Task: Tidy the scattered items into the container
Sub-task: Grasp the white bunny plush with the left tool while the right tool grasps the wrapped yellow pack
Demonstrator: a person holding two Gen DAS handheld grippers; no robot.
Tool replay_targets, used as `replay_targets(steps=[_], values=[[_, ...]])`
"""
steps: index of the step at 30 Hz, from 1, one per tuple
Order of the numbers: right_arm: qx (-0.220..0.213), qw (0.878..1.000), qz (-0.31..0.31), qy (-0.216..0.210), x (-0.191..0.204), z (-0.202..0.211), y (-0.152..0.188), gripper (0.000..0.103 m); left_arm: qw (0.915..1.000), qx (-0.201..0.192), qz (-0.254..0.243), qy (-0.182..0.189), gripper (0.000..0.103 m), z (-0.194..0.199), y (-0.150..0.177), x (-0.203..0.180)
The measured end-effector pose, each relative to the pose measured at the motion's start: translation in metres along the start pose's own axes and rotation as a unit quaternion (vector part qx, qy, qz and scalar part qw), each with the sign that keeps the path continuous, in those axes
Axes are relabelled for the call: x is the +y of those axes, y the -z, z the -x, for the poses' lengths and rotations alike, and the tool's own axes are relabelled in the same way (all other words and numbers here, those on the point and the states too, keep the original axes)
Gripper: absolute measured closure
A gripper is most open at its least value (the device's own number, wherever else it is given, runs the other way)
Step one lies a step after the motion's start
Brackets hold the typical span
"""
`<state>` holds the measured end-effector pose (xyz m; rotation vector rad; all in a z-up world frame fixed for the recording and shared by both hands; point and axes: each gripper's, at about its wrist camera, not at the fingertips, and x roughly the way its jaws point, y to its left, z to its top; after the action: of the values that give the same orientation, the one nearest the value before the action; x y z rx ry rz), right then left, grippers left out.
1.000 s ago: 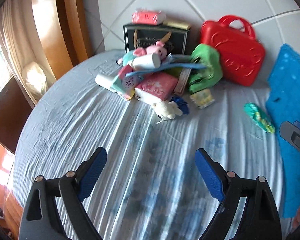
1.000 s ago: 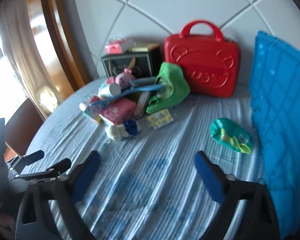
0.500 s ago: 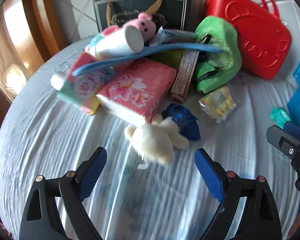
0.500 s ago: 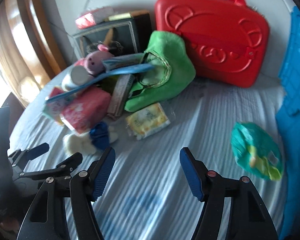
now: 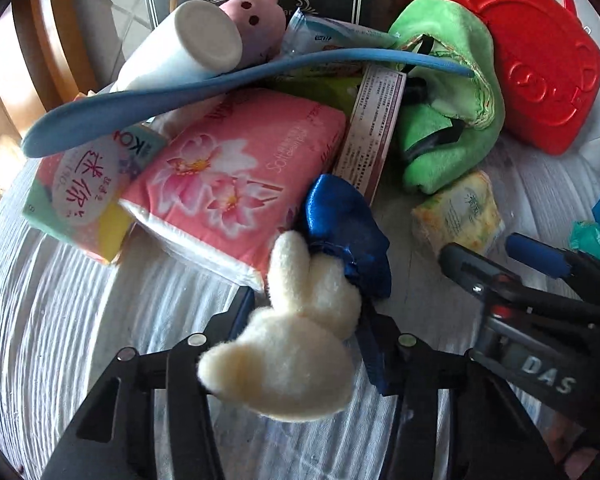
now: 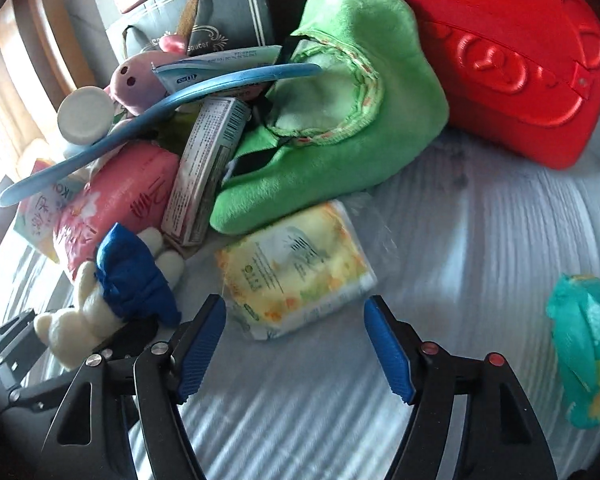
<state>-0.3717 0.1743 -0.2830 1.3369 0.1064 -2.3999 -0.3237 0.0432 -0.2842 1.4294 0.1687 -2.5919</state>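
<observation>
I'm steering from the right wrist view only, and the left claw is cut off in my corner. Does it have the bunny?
Observer: In the left wrist view the cream bunny sits between the fingers of the left claw. The jaws are closing and the pads seem to touch its sides.
Operator: Anything else caught in there?
Observer: No. Its blue dress lies beyond the tips, against the pink tissue pack.
Operator: How does my claw look from there?
Observer: The right claw is at the near edge of the yellow pack, with its jaws opening. I cannot tell whether they touch it.
</observation>
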Motion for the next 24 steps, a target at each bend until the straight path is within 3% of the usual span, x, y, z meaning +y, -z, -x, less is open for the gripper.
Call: replay_targets(steps=[4,7,8,12,19,24], values=[[-0.01,1.0,0.015,0.013,0.005,-0.006,-0.001,0.028,0.9999,-0.01,-0.008,-0.001,0.057,0.003,0.003,-0.006],[-0.013,0.999,0.022,0.042,0.005,-0.006,-0.001,0.042,0.9998,-0.014,-0.013,0.002,0.06,0.006,0.005,-0.01],[-0.014,0.998,0.023,0.052,0.003,-0.004,-0.001,0.054,0.9999,-0.013,-0.009,0.005,0.061,0.007,0.005,-0.011],[-0.012,0.998,0.025,0.057,-0.004,0.002,0.003,0.068,0.9999,-0.012,-0.006,0.006,0.063,0.011,0.007,-0.015],[-0.009,0.999,0.023,0.043,-0.01,0.033,0.022,0.073,0.9998,-0.015,-0.01,0.007,0.063,0.046,0.019,-0.027],[-0.029,0.999,0.022,0.032,-0.01,0.083,0.038,0.074,0.9995,-0.031,-0.001,0.0,0.063,0.096,0.032,-0.028]])
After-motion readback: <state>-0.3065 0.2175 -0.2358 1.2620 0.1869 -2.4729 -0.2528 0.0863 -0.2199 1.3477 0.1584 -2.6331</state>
